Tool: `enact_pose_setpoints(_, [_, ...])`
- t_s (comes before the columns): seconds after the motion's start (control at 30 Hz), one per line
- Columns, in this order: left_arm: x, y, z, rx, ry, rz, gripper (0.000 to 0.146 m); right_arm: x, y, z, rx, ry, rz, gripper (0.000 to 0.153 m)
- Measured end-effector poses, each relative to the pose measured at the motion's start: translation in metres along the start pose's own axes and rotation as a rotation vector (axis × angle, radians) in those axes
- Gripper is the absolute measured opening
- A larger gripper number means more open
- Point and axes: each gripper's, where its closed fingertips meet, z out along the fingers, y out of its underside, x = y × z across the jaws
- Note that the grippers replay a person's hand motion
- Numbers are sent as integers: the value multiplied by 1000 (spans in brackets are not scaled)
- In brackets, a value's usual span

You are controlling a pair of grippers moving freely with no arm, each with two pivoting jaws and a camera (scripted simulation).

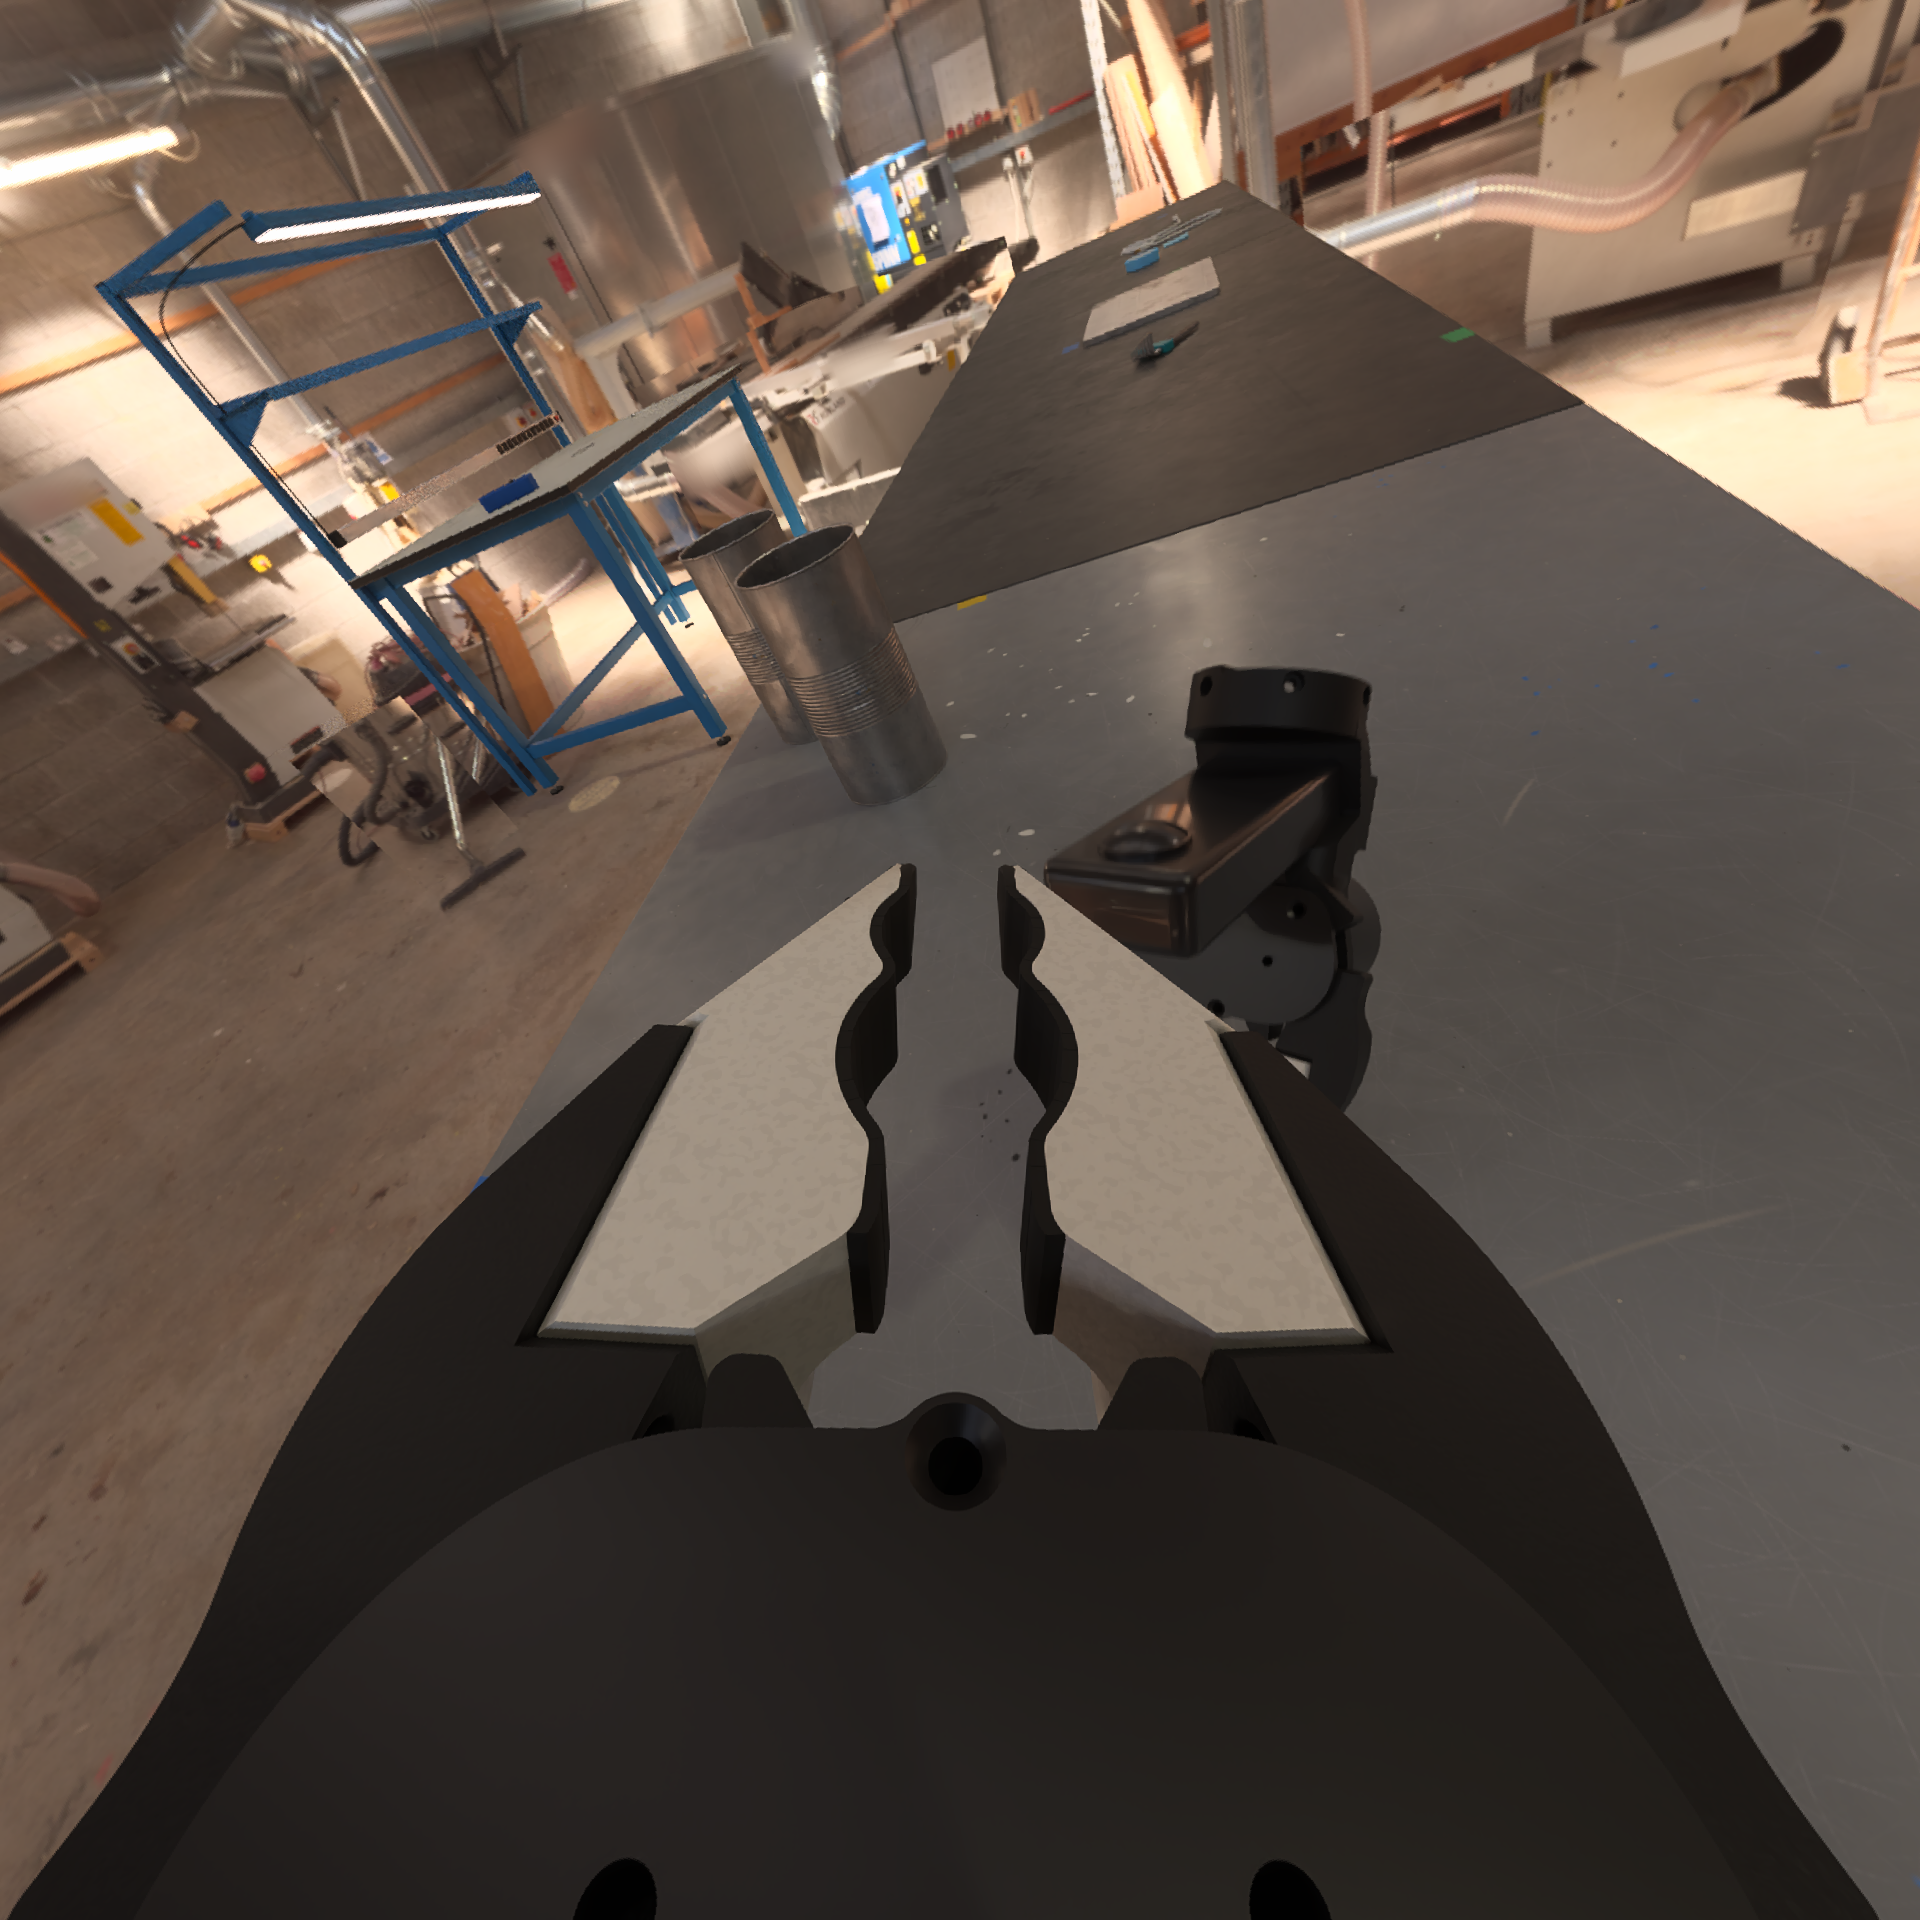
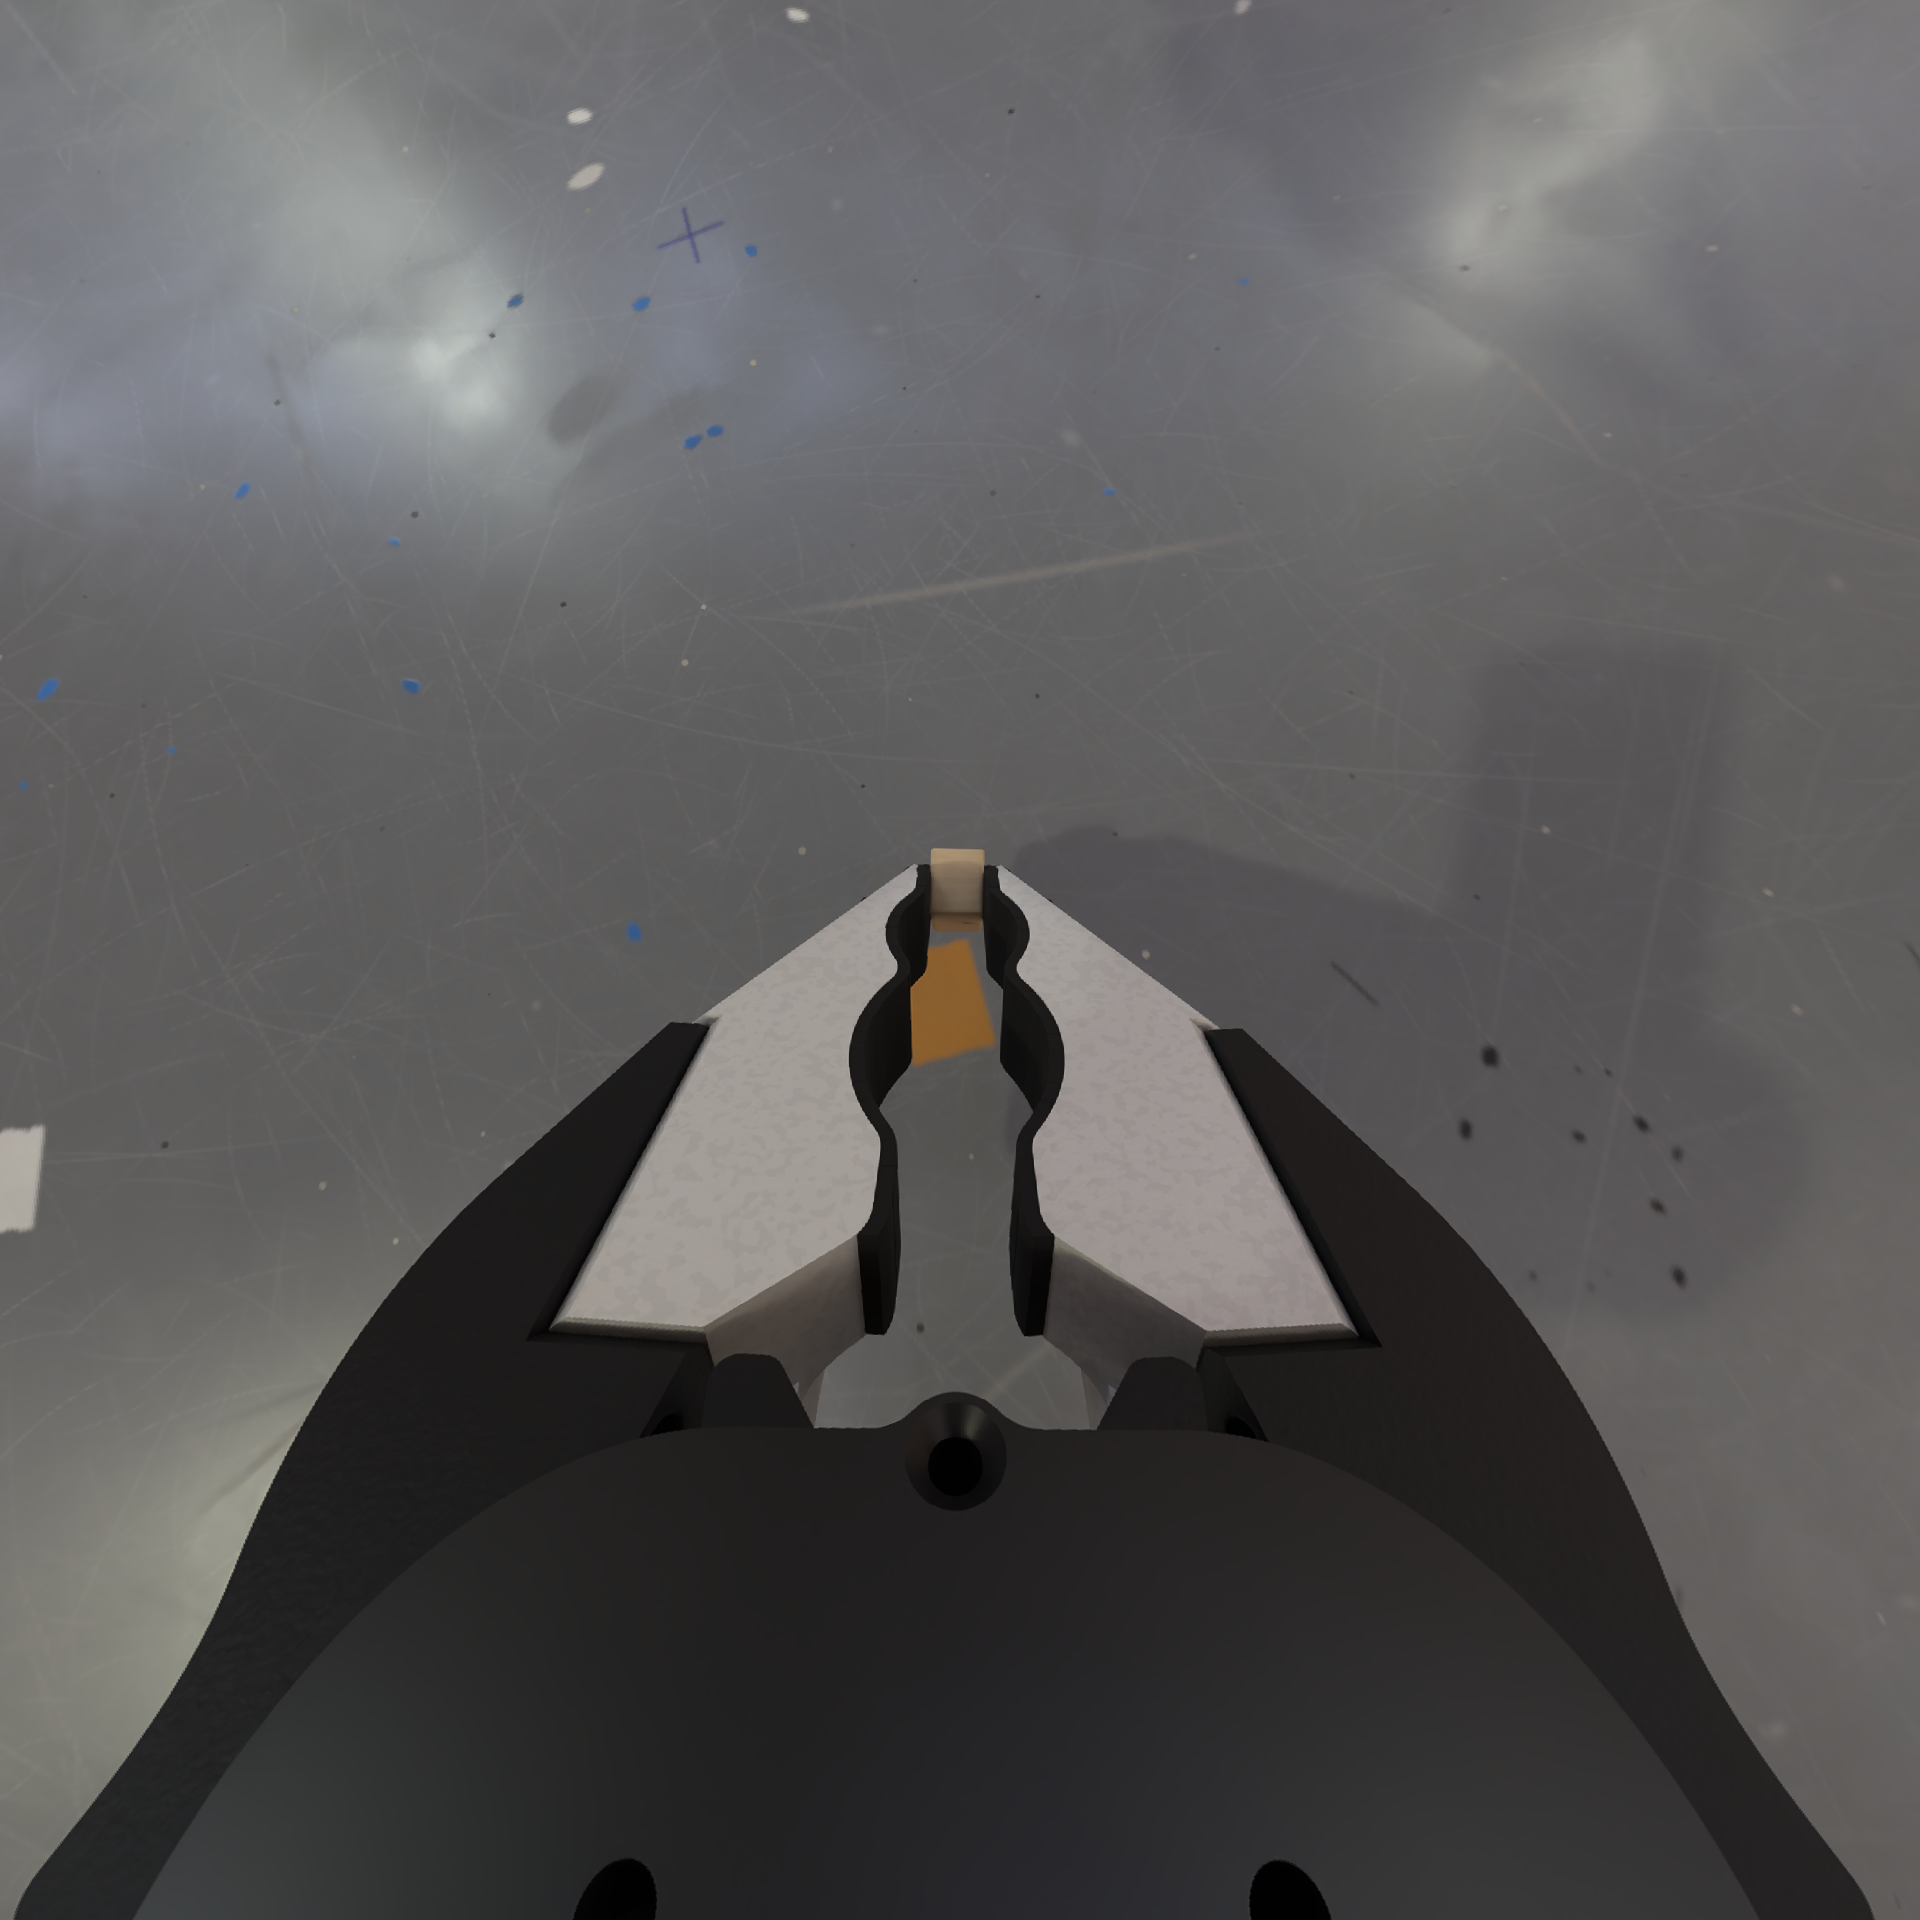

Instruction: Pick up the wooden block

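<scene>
In the right wrist view my right gripper points down at the grey table and is shut on a small pale wooden block, pinched between its fingertips. I cannot tell whether the block touches the table. An orange patch on the table shows through the gap behind the block. In the left wrist view my left gripper is open and empty, low over the table. The right gripper's black body is just ahead of it to the right; the block is hidden there.
Two metal cans stand near the table's left edge ahead of the left gripper. A dark table section farther back holds a grey slab and small tools. A white tape piece lies to the left of the right gripper.
</scene>
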Motion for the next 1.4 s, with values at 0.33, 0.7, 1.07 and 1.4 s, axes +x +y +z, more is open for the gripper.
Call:
enact_pose_setpoints(0.33, [28, 2, 41, 39, 70, -84, 22, 34, 29, -121, 59, 297, 110, 9])
enact_pose_setpoints(0.7, [51, 23, 151, -11, 151, -171, 36, 52, 81, -274, 204, 642, 298, 9])
enact_pose_setpoints(1.07, [62, 111, 197, -213, 328, -167, 0, 62, 107, -201, 162, 489, 328, 9])
enact_pose_setpoints(1.4, [68, 137, 201, -252, 346, -99, 9, 85, 116, -142, 18, 431, 196, 9])
